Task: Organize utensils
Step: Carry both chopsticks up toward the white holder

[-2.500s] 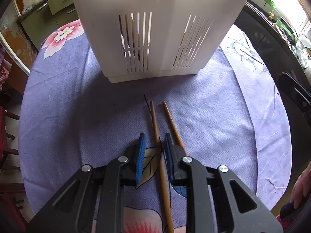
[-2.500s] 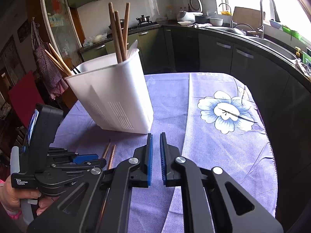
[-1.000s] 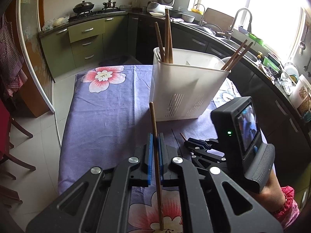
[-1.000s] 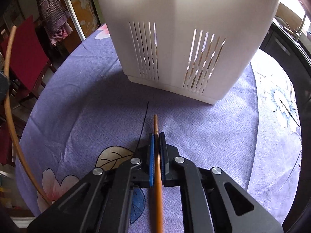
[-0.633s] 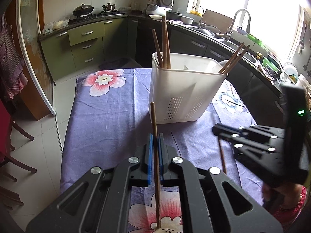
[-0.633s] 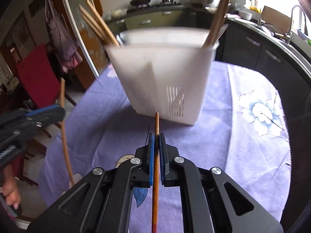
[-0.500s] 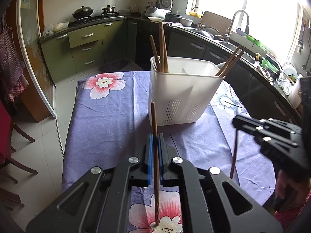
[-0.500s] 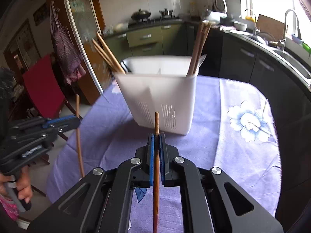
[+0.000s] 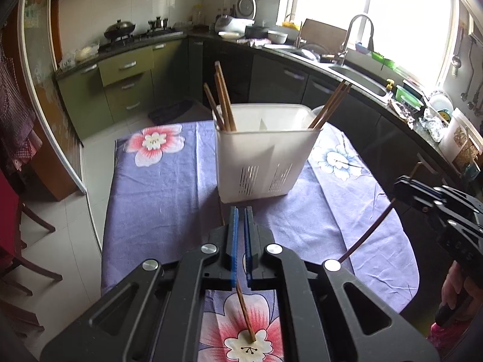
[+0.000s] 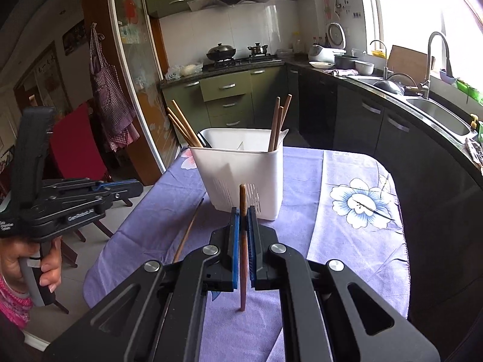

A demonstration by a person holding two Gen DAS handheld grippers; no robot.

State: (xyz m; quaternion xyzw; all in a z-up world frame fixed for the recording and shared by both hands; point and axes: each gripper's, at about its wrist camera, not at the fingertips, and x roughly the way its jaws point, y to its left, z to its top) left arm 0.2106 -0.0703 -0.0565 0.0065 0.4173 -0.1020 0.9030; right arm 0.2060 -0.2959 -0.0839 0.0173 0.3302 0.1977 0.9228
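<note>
A white plastic utensil holder (image 9: 259,163) with slotted vents near its base and an inner divider stands upright on the surface (image 9: 157,199), which is draped in a purple cloth printed with pink and blue flowers; brown wooden chopsticks (image 9: 223,99) lean out of one end compartment and a second bunch (image 9: 330,107) leans out of the opposite end. The left hand-held gripper (image 9: 241,220) hovers above the near end of the surface, level and aimed at the holder, its blue-padded jaws clamped on a thin brown wooden chopstick (image 9: 246,316) that slants down behind the pads toward a pink flower on the cloth. The right hand-held gripper (image 10: 243,220) is held above the surface and faces the holder, its blue pads pressed together on a darker reddish-brown chopstick (image 10: 243,250) that stands nearly vertical, tip poking up in front of the holder's vents and lower end hanging below the jaws. In the left wrist view this gripper appears at the right edge with its chopstick angled down and leftward. The part of each chopstick lying between the pads is hidden, and the person's hands are cut off at the frame edges
</note>
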